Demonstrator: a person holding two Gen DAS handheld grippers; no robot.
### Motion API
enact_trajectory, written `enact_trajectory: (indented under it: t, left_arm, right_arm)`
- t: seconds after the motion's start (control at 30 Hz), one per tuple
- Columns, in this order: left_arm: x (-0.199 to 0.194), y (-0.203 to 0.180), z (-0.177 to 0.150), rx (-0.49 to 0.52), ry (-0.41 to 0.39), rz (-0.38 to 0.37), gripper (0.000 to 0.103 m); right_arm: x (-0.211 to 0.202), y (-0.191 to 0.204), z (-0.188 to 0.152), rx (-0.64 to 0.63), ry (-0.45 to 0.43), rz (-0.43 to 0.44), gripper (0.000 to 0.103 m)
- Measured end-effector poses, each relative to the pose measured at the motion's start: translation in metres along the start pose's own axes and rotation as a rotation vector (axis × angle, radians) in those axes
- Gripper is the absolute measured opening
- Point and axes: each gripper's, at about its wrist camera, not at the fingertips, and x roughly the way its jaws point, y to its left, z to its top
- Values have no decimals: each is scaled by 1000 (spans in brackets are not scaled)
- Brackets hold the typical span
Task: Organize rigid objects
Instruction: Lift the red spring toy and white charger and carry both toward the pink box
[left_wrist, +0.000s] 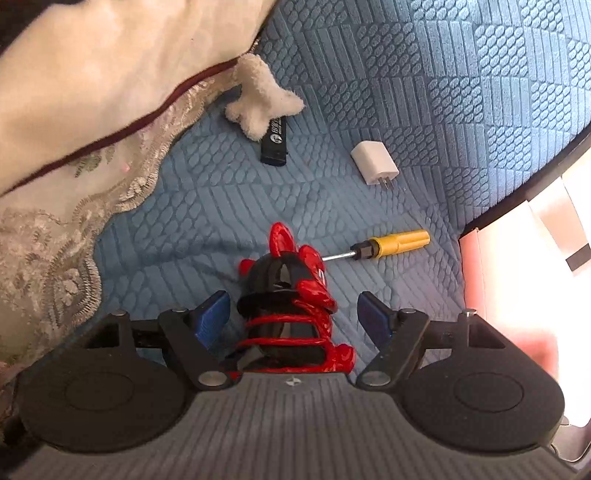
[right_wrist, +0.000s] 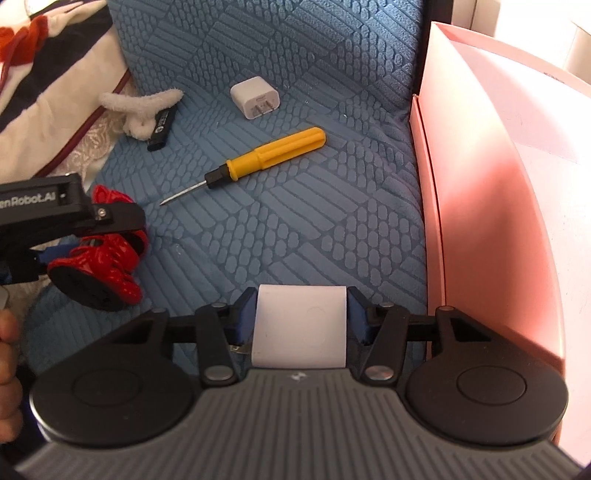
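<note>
Here the left wrist view shows the left gripper (left_wrist: 293, 314) wide open around a red-and-black figurine (left_wrist: 291, 306) on the blue cushion (left_wrist: 406, 74), while only the right wrist view shows the right gripper (right_wrist: 301, 319) clamped on a white block (right_wrist: 301, 326) near the cushion's right edge beside a pink box (right_wrist: 491, 206).

Both wrist cameras look down, close, over a blue quilted mattress (left_wrist: 406, 74); both show the yellow screwdriver (left_wrist: 391, 245) and white charger (right_wrist: 255, 99).

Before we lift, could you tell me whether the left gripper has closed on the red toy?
Open: the left gripper straddles the red toy, gaps beside both pads.
</note>
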Motion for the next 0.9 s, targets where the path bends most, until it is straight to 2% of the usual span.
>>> enact_trajectory:
  t: [0.1,0.17,0.23,0.4,0.9]
  left_arm:
    - [3,-3,-1,17,-3,7,77]
    - [4,-7,-2,44,-16,29,67]
    - [3,-9,-2,60,-26,37,65]
    - [0,-10,-4,81,-33,39,65]
    - [-38,-21,-12,186,-143,47,64]
  right_arm:
    - [3,0,-1,1,5,0,55]
    - [5,-2,-2,14,4,5,55]
    - [5,-3,-2,25,-5,6,55]
    - [3,-3,-2,32,-20,-5,54]
    - [-35,4,9,-12,-137,-5,53]
